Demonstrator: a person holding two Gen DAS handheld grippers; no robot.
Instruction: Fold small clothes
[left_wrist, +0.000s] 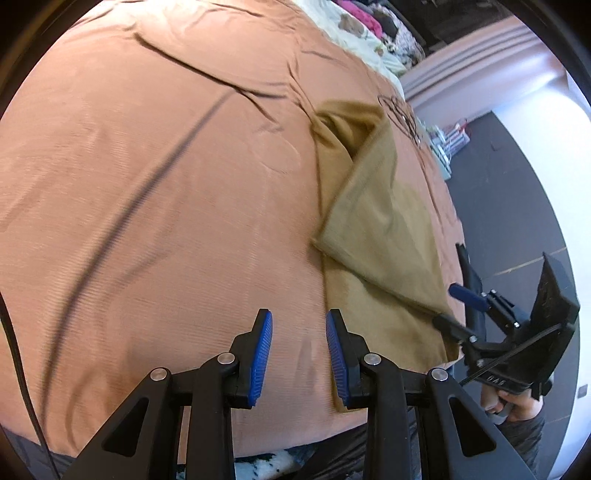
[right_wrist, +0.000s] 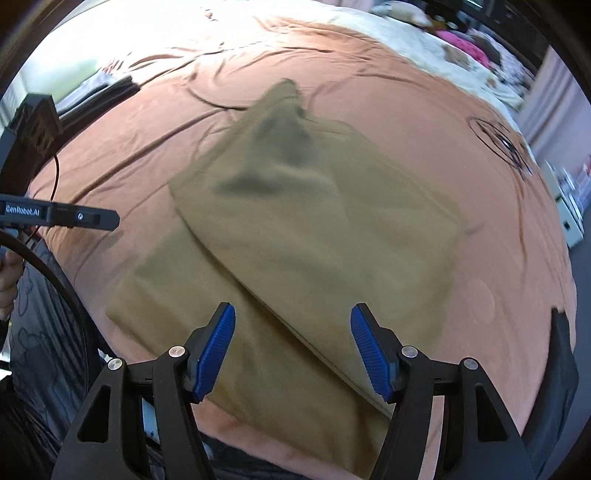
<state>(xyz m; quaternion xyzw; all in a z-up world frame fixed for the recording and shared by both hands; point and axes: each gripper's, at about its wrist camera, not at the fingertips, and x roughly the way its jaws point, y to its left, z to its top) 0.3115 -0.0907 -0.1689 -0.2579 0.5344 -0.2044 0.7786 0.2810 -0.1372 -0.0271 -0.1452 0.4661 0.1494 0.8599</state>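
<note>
You are working in a home bedroom. The whole surface under you is a bed spread with a salmon-orange sheet (right_wrist: 424, 122), soft and creased, with a dark line drawing near one edge. Beyond it you see pale floral bedding (left_wrist: 354, 33) and a heap of pink and patterned laundry (right_wrist: 476, 48) piled at the far side. A mauve padded bed frame (left_wrist: 476, 62) curves past the mattress corner. Past the bed edge lies a dark grey floor (left_wrist: 509, 192), and against it stand white storage drawers (right_wrist: 570, 218) with small household bits.
</note>
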